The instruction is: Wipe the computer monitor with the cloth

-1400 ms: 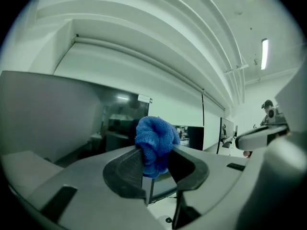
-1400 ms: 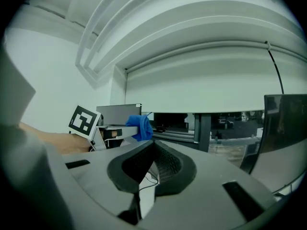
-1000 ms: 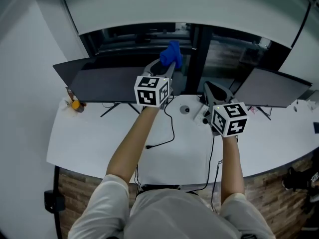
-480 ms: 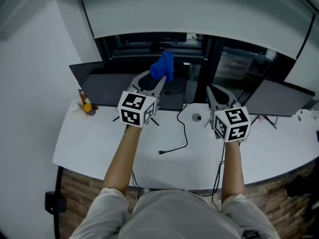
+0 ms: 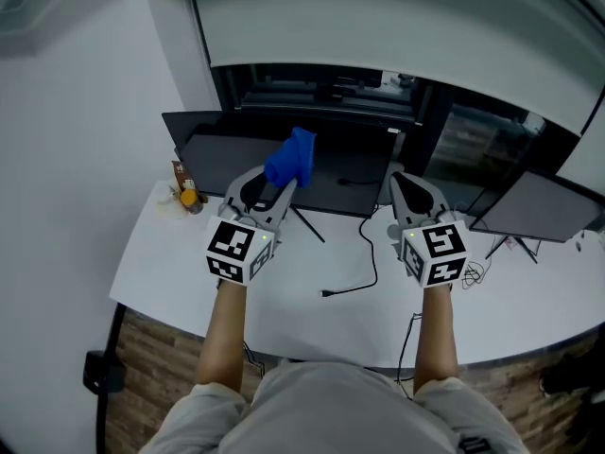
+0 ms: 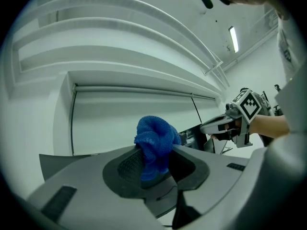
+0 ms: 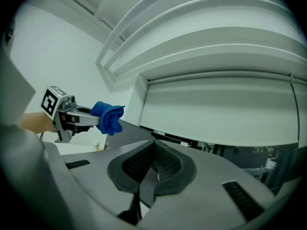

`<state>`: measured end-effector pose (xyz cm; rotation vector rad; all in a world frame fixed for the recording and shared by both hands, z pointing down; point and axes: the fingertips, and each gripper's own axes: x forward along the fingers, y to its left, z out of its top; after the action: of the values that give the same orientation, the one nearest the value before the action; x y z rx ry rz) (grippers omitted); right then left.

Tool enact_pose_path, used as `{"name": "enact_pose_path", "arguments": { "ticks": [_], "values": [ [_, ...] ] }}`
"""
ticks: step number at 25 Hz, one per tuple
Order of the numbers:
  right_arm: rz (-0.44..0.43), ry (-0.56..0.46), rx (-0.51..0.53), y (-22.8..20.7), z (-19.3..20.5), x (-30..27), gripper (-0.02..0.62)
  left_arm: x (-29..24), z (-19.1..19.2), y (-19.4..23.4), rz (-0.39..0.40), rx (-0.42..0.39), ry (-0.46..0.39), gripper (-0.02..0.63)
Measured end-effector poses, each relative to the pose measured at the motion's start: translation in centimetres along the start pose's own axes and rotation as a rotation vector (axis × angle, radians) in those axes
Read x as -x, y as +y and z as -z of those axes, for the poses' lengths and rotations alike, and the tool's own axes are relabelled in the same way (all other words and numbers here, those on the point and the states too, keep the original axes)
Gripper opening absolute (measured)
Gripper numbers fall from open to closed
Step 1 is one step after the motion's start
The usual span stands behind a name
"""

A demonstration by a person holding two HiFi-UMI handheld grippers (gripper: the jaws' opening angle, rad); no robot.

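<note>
Jaws of the left gripper [image 5: 281, 185] clamp a bunched blue cloth [image 5: 291, 159], held up in front of the dark monitor [image 5: 350, 164] at the back of the white desk [image 5: 312, 320]; contact with the screen is unclear. Further right, the right gripper [image 5: 406, 185] hovers near the monitor's right edge, jaws pressed together on nothing.

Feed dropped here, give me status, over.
Left gripper shut on bunched blue cloth. Right gripper shut, empty. Cloth up by black computer monitor, contact unclear. Path clear.
</note>
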<state>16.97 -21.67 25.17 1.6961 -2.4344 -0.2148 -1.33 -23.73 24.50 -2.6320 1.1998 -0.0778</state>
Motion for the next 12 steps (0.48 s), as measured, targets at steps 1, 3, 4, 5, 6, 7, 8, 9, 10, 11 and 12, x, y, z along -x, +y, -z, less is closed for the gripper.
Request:
{"name": "enact_pose_path", "arguments": {
  "ticks": [1, 3, 4, 5, 6, 7, 8, 9, 10, 11, 12],
  "values": [
    [-0.002, -0.001, 0.002, 0.4, 0.0, -0.1, 0.014, 0.6, 0.0, 0.2, -0.009, -0.006, -0.006, 0.140],
    [-0.002, 0.000, 0.010, 1.0, 0.0, -0.4, 0.014, 1.5, 0.1, 0.6, -0.021, -0.012, -0.016, 0.140],
    [-0.002, 0.002, 0.015, 1.3, 0.1, -0.5, 0.014, 1.8, 0.2, 0.7, -0.024, -0.013, -0.017, 0.140],
    [-0.004, 0.006, 0.020, 1.6, 0.2, -0.6, 0.012, 2.1, 0.4, 0.8, -0.026, -0.015, -0.016, 0.140],
    [-0.007, 0.011, 0.025, 2.0, 0.4, -0.8, 0.012, 2.3, 0.5, 0.8, -0.027, -0.015, -0.014, 0.140],
    [-0.011, 0.017, 0.031, 2.4, 0.5, -0.9, 0.012, 2.4, 0.7, 0.9, -0.029, -0.015, -0.013, 0.140],
    [-0.017, 0.023, 0.036, 2.8, 0.6, -1.0, 0.012, 2.5, 0.7, 1.0, -0.030, -0.014, -0.013, 0.140],
    [-0.023, 0.027, 0.041, 3.2, 0.7, -1.2, 0.012, 2.6, 0.8, 1.1, -0.031, -0.013, -0.012, 0.140],
    [-0.028, 0.028, 0.044, 3.4, 0.7, -1.2, 0.012, 2.7, 0.8, 1.1, -0.031, -0.014, -0.010, 0.140],
    [-0.032, 0.029, 0.046, 3.6, 0.7, -1.2, 0.012, 2.7, 0.8, 1.0, -0.031, -0.015, -0.009, 0.140],
    [-0.034, 0.029, 0.048, 3.6, 0.7, -1.2, 0.012, 2.6, 0.8, 0.8, -0.030, -0.017, -0.008, 0.140]
  ]
}}
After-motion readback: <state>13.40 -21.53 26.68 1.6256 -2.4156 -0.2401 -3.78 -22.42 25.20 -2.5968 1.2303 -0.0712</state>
